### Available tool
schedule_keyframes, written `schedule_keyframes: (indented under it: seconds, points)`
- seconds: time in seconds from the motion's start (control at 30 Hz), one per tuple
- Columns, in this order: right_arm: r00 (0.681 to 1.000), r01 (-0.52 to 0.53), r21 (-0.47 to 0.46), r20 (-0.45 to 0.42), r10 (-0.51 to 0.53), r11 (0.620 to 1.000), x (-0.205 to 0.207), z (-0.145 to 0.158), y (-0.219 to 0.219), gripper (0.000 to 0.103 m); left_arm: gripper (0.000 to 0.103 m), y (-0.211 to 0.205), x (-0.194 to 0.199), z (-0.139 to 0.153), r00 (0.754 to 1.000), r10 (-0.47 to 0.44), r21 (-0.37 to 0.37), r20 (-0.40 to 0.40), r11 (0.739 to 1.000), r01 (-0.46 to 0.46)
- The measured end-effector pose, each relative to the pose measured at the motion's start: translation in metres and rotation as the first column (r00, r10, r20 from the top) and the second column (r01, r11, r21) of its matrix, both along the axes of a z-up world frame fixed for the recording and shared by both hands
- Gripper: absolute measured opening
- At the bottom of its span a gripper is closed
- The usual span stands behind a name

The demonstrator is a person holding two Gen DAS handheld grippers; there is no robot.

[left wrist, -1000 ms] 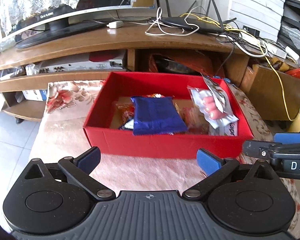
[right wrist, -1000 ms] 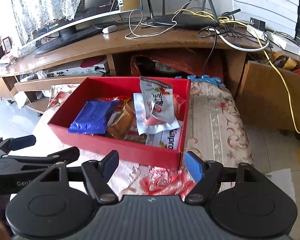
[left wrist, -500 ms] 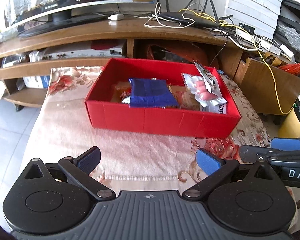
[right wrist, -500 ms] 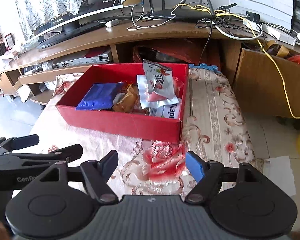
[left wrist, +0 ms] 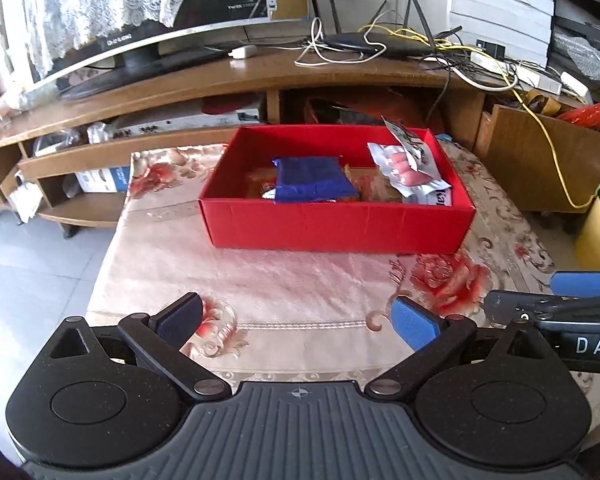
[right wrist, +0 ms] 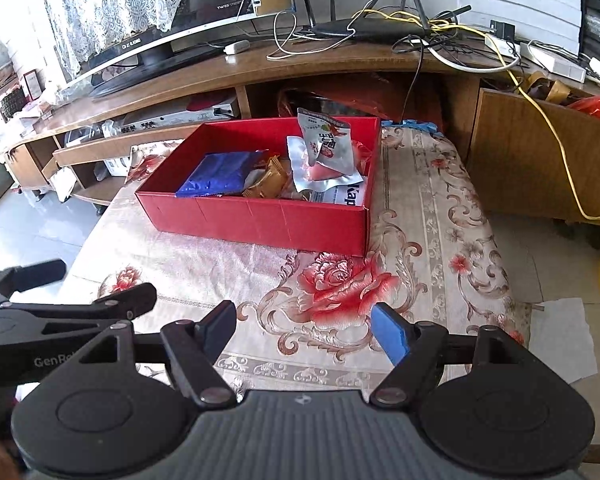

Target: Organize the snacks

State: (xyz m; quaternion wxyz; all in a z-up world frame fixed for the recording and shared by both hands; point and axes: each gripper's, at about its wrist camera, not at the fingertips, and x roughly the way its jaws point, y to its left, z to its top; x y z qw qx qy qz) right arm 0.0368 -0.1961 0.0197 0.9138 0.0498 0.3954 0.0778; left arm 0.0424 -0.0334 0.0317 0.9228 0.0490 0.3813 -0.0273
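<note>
Two claws, both low over the near edge of the counter (left wrist: 300, 280) and aimed forward at the red box (left wrist: 340, 228). Left claw (left wrist: 296, 322) level, fingers spread wide, blue pads (left wrist: 414, 326) facing each other with only the floral cloth (right wrist: 340, 284) between them; nothing gripped. Right claw (right wrist: 304, 328) likewise spread wide and empty, held just beside the left one (its black linkage and a blue pad visible at the right edge of the left wrist view, the left one's linkage at the left edge of the right wrist view). Both well apart from the box, neither touching it.

Red box sitting on the cloth toward the far side of the counter, open on top, packed with snacks: blue packet (left wrist: 314, 184) lying flat left of centre, silver pouch with pink contents (right wrist: 324, 168) toward the right wall, a white printed packet (right wrist: 326, 140) standing tilted above it, an orange-brown wrapper (right wrist: 266, 182) between blue packet and pouch, a white packet with dark lettering (right wrist: 350, 196) in the near right corner.

Behind the box, wooden TV stand (left wrist: 260, 84) with monitor (left wrist: 148, 36), router (right wrist: 364, 28) and tangled cables (left wrist: 480, 68).
</note>
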Motion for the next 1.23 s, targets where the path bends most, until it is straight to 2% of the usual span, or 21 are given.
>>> schedule_keyframes:
  seconds: [0.3, 0.97, 1.23]
  points:
    - [1.000, -0.006, -0.009, -0.020, 0.006, 1.000, -0.0028, -0.0049, 0.0004, 0.083, 0.102, 0.0015, -0.0003, -0.0071, 0.999, -0.014, -0.020, -0.045, 1.000, 0.013]
    - [0.999, -0.014, -0.008, -0.036, 0.014, 1.000, -0.0036, -0.0079, 0.0022, 0.083, 0.102, 0.0029, -0.0043, -0.0082, 0.999, -0.001, -0.011, -0.037, 1.000, 0.001]
    - [0.999, -0.011, -0.009, -0.035, 0.011, 1.000, -0.0033, -0.0072, 0.0022, 0.087, 0.103, 0.0046, -0.0045, -0.0070, 0.999, 0.008, -0.009, -0.033, 1.000, -0.008]
